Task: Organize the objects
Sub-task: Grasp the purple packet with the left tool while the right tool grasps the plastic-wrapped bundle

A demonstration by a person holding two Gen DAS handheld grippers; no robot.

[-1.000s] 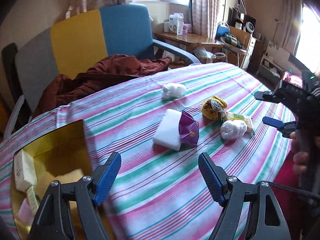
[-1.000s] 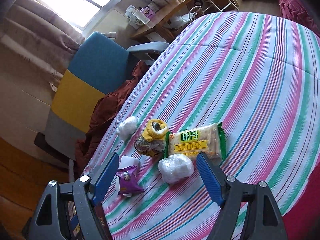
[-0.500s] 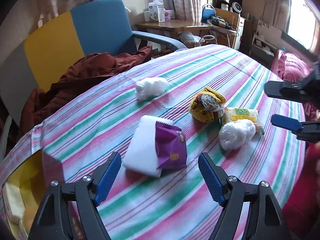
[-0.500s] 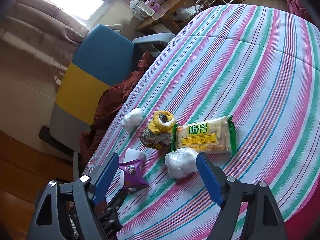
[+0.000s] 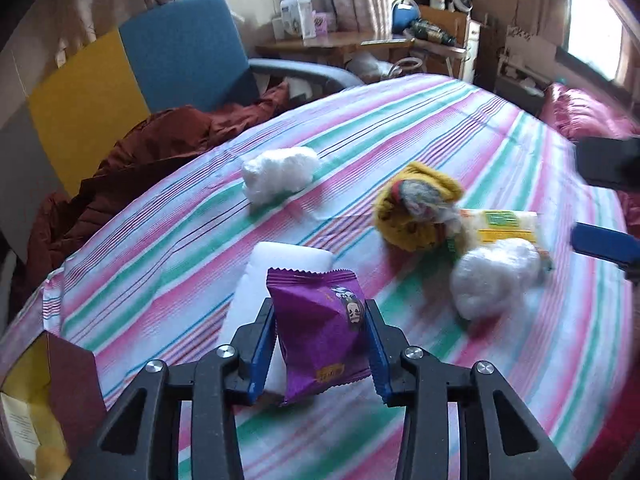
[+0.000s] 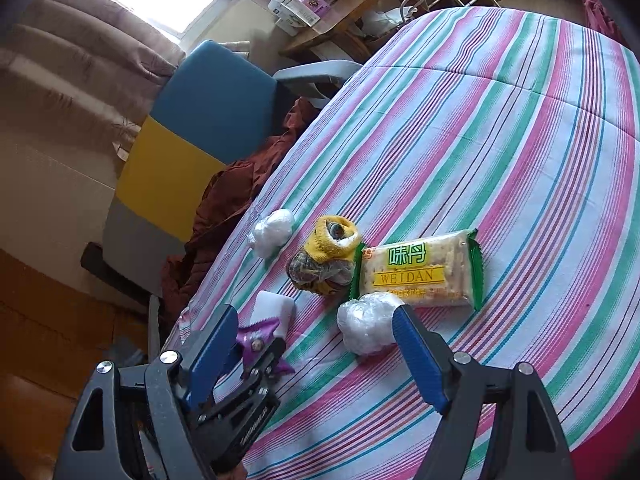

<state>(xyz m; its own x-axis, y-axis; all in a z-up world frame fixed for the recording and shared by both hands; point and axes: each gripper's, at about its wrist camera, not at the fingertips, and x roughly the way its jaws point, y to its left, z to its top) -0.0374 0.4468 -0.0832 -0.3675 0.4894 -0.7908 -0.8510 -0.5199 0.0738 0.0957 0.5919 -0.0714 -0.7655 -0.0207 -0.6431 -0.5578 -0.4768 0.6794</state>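
We saw the left gripper (image 5: 322, 344) clamped on a purple packet (image 5: 320, 332), a white block (image 5: 280, 276) just behind it on the striped tablecloth (image 5: 400, 128), a yellow sock bundle (image 5: 416, 210) farther right.

Round table (image 6: 520, 128) under a cloth of pink, green, white and blue stripes. Lying on it: a white crumpled plastic ball (image 5: 280, 174) toward the far edge; a yellow knitted sock bundle (image 6: 326, 260) touching a clear cracker packet with green ends and a yellow label (image 6: 418, 274); a second white plastic-wrapped ball (image 6: 370, 322) just beside that packet; a white rectangular sponge block (image 5: 276, 276) near the left edge.
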